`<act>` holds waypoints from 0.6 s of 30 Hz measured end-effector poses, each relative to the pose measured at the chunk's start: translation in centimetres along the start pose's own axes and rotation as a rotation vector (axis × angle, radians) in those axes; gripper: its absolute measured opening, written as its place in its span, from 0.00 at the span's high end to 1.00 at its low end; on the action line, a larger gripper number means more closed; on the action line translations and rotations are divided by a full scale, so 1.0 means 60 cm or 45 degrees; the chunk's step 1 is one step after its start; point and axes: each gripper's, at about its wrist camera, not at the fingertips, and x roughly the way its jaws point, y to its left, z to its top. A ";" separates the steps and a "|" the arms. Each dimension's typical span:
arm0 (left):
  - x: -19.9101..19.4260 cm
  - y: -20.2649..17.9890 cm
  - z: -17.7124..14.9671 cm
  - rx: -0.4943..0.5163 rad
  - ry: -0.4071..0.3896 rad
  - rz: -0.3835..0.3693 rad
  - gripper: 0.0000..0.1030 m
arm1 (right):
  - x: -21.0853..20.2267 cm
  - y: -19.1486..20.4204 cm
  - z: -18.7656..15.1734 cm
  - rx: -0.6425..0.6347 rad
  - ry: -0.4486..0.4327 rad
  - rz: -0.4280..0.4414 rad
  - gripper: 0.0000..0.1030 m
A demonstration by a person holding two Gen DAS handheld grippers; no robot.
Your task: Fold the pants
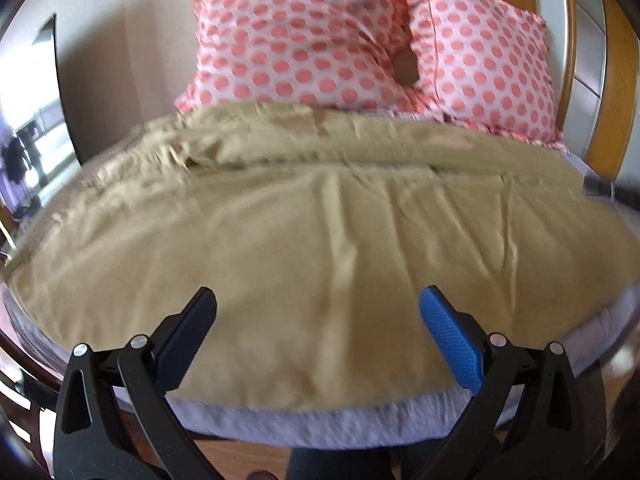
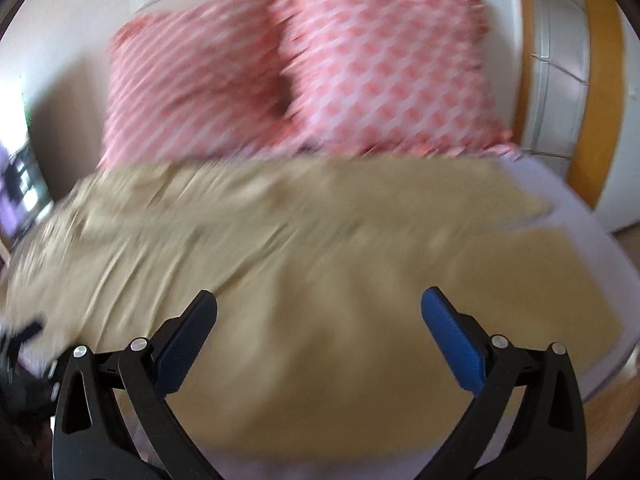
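The tan cotton pants (image 1: pixel 320 216) lie spread flat across the pale lavender bed (image 1: pixel 304 420), wrinkled, with a bunched fold running along their far side near the pillows; in the left wrist view the cloth reaches forward and passes beneath the left gripper (image 1: pixel 318 308), whose jaws stand spread wide with only fabric showing in the gap, and I cannot tell whether the tips touch it; in the blurred right wrist view the same tan cloth (image 2: pixel 304 264) fills the space ahead of and between the right gripper (image 2: pixel 319 308), its jaws likewise spread and holding nothing; a cut edge of the pants shows off to the right on the bedsheet (image 2: pixel 600 248); beyond them two white pillows with coral polka dots (image 1: pixel 304 40) lean against the cream wall (image 1: pixel 120 40); a wooden headboard frame (image 1: pixel 616 80) rises at the right.
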 end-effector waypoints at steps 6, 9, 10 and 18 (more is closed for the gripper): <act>0.002 0.003 0.038 -0.003 -0.034 -0.061 0.02 | 0.159 -0.140 0.181 0.259 0.137 -0.228 0.29; 0.018 0.004 0.056 -0.003 -0.025 -0.086 0.02 | 0.280 -0.222 0.231 0.480 0.286 -0.317 0.48; 0.019 0.006 0.057 -0.008 -0.026 -0.095 0.02 | 0.305 -0.241 0.238 0.535 0.315 -0.339 0.51; 0.042 0.016 0.071 -0.029 -0.040 -0.141 0.02 | 0.442 -0.318 0.279 0.780 0.389 -0.484 0.52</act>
